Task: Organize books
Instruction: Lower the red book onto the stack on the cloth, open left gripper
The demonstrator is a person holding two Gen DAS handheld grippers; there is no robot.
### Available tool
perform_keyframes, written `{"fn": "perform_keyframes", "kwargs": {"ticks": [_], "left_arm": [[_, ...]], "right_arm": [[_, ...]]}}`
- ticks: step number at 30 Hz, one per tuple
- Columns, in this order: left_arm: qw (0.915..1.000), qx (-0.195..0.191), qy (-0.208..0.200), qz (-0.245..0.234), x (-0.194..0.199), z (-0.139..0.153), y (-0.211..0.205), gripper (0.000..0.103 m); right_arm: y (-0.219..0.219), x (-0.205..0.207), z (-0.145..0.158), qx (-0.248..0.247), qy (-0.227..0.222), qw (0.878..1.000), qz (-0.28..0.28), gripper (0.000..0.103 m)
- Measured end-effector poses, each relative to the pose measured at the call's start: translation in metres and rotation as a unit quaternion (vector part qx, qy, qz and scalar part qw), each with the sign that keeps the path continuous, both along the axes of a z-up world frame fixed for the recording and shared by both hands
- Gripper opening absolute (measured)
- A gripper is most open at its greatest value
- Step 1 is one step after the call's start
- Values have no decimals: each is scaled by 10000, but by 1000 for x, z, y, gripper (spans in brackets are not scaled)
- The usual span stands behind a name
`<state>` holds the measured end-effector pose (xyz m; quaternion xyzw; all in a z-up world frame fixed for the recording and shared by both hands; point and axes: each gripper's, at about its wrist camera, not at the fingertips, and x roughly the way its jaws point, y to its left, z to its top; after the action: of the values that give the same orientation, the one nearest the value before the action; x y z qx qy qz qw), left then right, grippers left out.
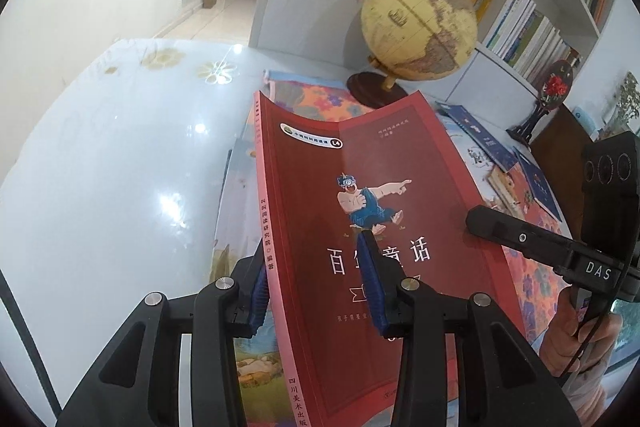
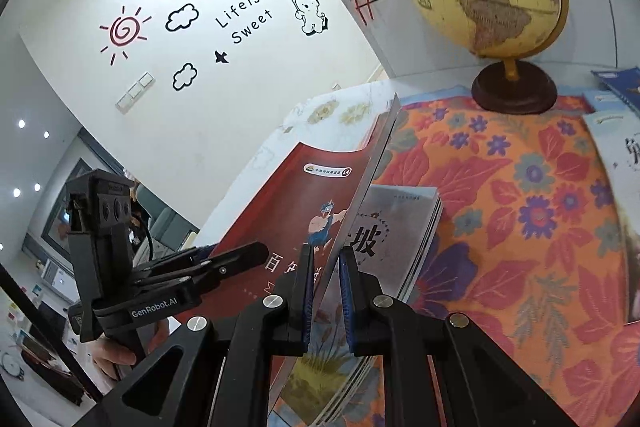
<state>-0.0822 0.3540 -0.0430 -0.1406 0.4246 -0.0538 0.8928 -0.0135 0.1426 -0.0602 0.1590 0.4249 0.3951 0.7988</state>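
A red book (image 1: pixel 372 195) with a cartoon figure and white Chinese title is held tilted above the table. My left gripper (image 1: pixel 316 267) is shut on its spine side, blue pads on either face. My right gripper (image 2: pixel 326 275) is shut on the opposite edge of the same red book (image 2: pixel 288 211), seen edge-on. The right gripper also shows in the left wrist view (image 1: pixel 492 223); the left gripper shows in the right wrist view (image 2: pixel 248 255). Under the book lies a grey-covered book (image 2: pixel 396 227) on a stack.
A globe (image 1: pixel 420 27) on a dark base stands behind, on an orange floral cloth (image 2: pixel 520 207). Blue books (image 1: pixel 500 151) lie at the right. A white bookshelf (image 1: pixel 532 7) with many books is behind. A glossy white table (image 1: pixel 100 167) extends left.
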Motion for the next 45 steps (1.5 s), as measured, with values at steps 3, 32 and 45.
{"fn": "perform_keyframes", "kwargs": {"ticks": [3, 32, 45], "left_arm": [[9999, -100, 118, 29, 2, -9, 5, 36], [9965, 453, 687, 126, 2, -29, 13, 41], [9925, 911, 711, 393, 5, -30, 17, 46]], "right_arm": [[0, 3, -13, 89, 116, 9999, 19, 12], [13, 1, -50, -554, 718, 9957, 179, 13], [16, 0, -50, -569, 755, 9955, 61, 14]]}}
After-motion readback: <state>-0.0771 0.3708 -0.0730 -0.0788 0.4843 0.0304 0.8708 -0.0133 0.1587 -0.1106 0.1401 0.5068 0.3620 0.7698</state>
